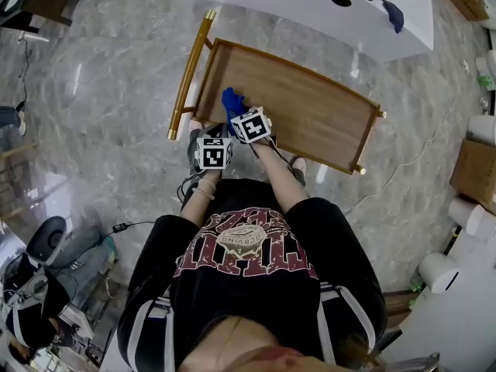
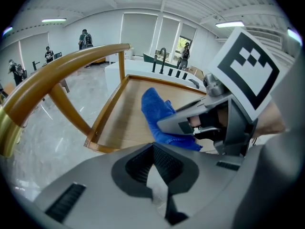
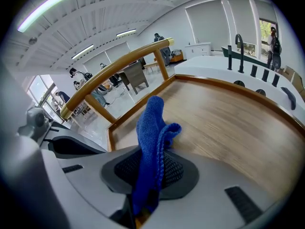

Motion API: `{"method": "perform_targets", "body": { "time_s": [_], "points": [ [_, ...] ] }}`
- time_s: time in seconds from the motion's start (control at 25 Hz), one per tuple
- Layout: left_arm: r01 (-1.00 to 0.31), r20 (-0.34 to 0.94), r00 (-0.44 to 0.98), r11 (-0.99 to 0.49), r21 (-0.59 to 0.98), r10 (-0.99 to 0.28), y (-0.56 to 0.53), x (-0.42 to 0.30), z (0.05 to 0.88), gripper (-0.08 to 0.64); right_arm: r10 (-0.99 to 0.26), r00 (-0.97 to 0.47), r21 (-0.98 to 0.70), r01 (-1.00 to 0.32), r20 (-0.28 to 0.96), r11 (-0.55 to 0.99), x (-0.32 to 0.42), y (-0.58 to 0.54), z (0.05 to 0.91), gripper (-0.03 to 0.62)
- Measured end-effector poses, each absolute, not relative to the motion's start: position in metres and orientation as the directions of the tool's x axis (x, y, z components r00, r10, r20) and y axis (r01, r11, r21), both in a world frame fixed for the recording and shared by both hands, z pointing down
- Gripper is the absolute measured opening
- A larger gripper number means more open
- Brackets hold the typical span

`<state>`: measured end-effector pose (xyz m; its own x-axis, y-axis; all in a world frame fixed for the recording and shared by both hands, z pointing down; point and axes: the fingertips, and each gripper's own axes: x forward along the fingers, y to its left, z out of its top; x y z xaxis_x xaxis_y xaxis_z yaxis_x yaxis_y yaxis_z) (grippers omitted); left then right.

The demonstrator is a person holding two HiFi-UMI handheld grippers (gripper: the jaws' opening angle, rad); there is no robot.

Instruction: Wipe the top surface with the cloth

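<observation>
The wooden top (image 1: 310,111) of a low cart has a raised rim and a gold handle (image 1: 190,72) at its left end. My right gripper (image 1: 252,125) hangs over the top's near left corner, shut on a blue cloth (image 1: 232,99). In the right gripper view the cloth (image 3: 152,132) stands up from between the jaws of this gripper (image 3: 150,173), above the wood (image 3: 228,123). My left gripper (image 1: 213,152) sits just outside the near rim, next to the right one. Its jaws (image 2: 155,163) are shut with nothing in them, and the cloth (image 2: 159,116) shows ahead of them.
A white counter (image 1: 341,6) with a dark tap and holes stands beyond the cart. Cardboard boxes (image 1: 473,169) and white rolls (image 1: 473,215) are at the right. A cable (image 1: 411,161) runs over the marble floor. People stand far off in the room (image 2: 86,39).
</observation>
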<state>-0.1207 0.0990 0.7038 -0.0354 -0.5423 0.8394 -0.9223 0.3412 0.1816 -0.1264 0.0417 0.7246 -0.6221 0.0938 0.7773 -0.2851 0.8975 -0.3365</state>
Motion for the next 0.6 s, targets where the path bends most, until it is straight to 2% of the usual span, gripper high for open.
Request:
{"method": "perform_targets", "body": {
  "time_s": [0.6],
  "points": [
    [-0.952, 0.853, 0.022, 0.25, 0.178, -0.522, 0.084, -0.1, 0.709, 0.048, 0.052, -0.622, -0.336, -0.348, 0.781, 0.875, -0.092, 0.028, 0.725, 0.088]
  ]
}}
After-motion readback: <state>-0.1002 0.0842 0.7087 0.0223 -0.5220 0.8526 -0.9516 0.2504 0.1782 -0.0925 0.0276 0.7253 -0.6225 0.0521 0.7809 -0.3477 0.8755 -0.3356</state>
